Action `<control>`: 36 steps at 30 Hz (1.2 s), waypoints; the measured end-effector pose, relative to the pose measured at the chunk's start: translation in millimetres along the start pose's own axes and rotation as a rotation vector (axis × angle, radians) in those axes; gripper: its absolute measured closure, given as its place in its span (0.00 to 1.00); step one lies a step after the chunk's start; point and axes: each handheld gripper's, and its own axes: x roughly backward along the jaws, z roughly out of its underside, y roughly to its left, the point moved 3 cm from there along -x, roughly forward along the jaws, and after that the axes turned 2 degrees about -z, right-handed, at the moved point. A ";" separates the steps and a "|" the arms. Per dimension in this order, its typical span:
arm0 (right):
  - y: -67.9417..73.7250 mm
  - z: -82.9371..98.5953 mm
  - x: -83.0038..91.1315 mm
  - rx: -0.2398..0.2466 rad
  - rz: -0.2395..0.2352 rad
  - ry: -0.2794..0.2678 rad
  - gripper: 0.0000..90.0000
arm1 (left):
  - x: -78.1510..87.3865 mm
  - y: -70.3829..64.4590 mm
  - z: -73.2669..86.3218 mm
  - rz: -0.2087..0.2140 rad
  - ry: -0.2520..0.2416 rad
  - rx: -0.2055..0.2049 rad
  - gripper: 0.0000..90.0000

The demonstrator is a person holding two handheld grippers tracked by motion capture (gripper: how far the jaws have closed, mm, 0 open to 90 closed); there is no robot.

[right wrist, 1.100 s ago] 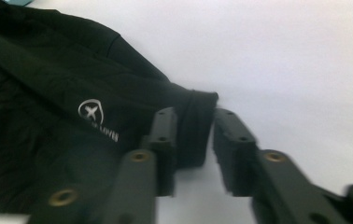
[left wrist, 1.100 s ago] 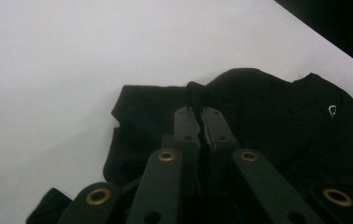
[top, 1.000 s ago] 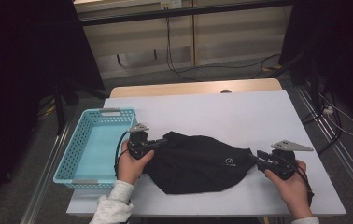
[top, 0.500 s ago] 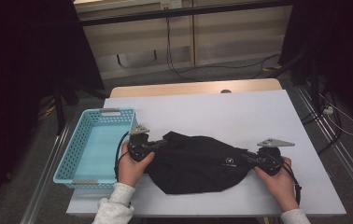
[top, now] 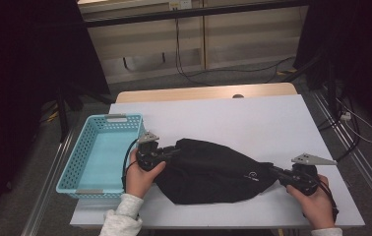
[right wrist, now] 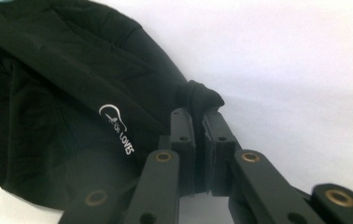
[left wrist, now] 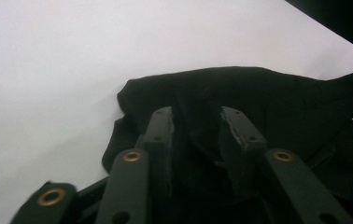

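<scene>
Black fabric, a garment [top: 213, 169] with a small white logo, lies bunched across the middle of the white tabletop [top: 253, 118], just right of the empty turquoise basket [top: 100, 147].

The right claw [right wrist: 198, 122] is clenched on a puckered corner at the garment's right end; the jaws stand pressed together with the cloth bulging out above them. In the high view this claw [top: 277, 172] sits at the cloth's tapered right tip.

The left claw [left wrist: 195, 126] is at the opposite end, its jaws a little apart with a fold of cloth standing between them. It looks to be gripping that fold, though the dark cloth against dark jaws makes the contact hard to read. From above, this claw [top: 170, 151] is at the garment's upper left edge, beside the basket.

So both ends appear taken up, and the cloth is drawn long between the hands. Judging by this, the grasping is done. What remains is likely spreading or folding the garment, and perhaps moving it to the basket.
</scene>
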 end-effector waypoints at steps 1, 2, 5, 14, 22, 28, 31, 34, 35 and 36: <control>0.0 0.4 -0.2 0.005 0.006 0.007 0.94 | -1.9 -0.8 -0.9 -0.001 0.000 -0.012 0.70; 0.1 0.5 -0.2 0.007 0.013 0.008 0.94 | -4.2 -1.8 -1.6 0.002 -0.002 -0.012 0.70; 0.2 0.1 0.2 0.011 0.009 0.006 0.93 | -13.3 -1.2 -2.3 -0.014 0.015 -0.029 0.67; 4.8 -0.8 -2.3 0.027 0.004 0.009 0.93 | -26.4 -5.1 5.8 0.006 0.114 -0.020 0.88; 2.5 -4.1 5.6 0.013 0.012 -0.040 0.94 | -5.9 -9.9 -4.9 0.030 0.043 -0.053 0.97; 3.5 -4.5 6.0 0.014 0.010 -0.046 0.94 | -2.5 -9.9 -0.4 0.040 0.038 -0.062 0.95; 5.0 -4.4 4.7 0.023 0.008 -0.038 0.94 | -3.3 -11.2 4.1 0.037 0.053 -0.051 0.91; 6.3 -4.6 4.0 0.026 0.004 -0.034 0.94 | -2.4 -13.1 6.3 0.031 0.057 -0.059 0.88; 6.5 -4.6 3.8 0.027 0.003 -0.034 0.94 | -1.9 -13.7 6.5 0.025 0.055 -0.072 0.88; 7.0 -4.7 3.5 0.025 0.003 -0.033 0.94 | -2.0 -15.5 7.0 0.033 0.063 -0.066 0.89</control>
